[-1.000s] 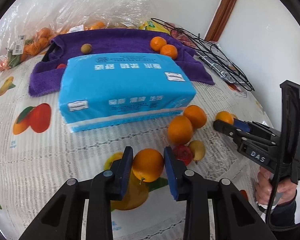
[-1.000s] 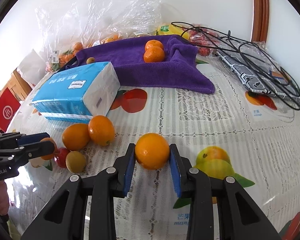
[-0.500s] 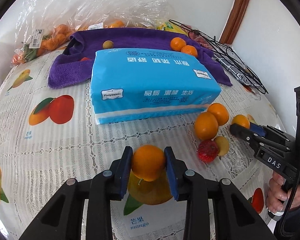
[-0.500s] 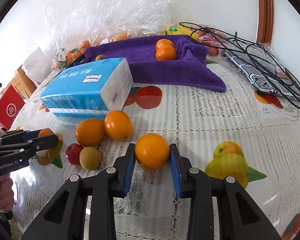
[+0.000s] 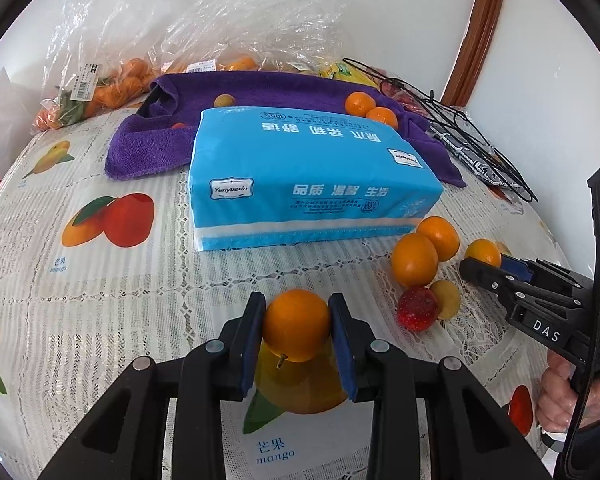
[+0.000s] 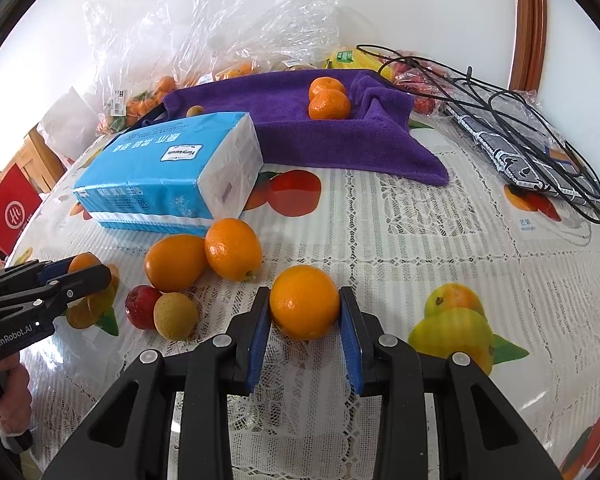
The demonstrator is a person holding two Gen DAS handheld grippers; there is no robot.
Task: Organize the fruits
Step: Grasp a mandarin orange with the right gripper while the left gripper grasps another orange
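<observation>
While both tongs are each clamping an orange, the carrying step of the sorting job is looking to be in hand. The left tongs [image 5: 296, 332] are gripping an orange [image 5: 297, 323] snugly between their blue pads, jaws narrowed to the fruit's width, and seem to be holding it just above the desk [image 5: 100, 300] at the 6 o'clock edge of the left wrist view. The right tongs [image 6: 305, 316] are pinching a second orange [image 6: 304, 301] in the same way, low over the lace-patterned cloth, at 6 o'clock in the right wrist view.

Between the two tongs a loose cluster is lying on the desk: two oranges [image 6: 204, 258] touching each other, with a red fruit [image 6: 142, 306] and a small yellow-green fruit [image 6: 175, 315] just beside them. A blue tissue pack [image 5: 308, 176] is sitting at 12 o'clock of the left tongs. Beyond it a purple towel [image 6: 292, 128] is already bearing two mandarins [image 6: 327, 100] and a small yellowish fruit [image 5: 224, 101].

Judging by that, the towel is probably serving as the gathering place. The next move is calling for both held oranges to be carried toward 12 o'clock, over or around the tissue pack, and set down beside the mandarins gently enough that they are not rolling off the folds.
</observation>
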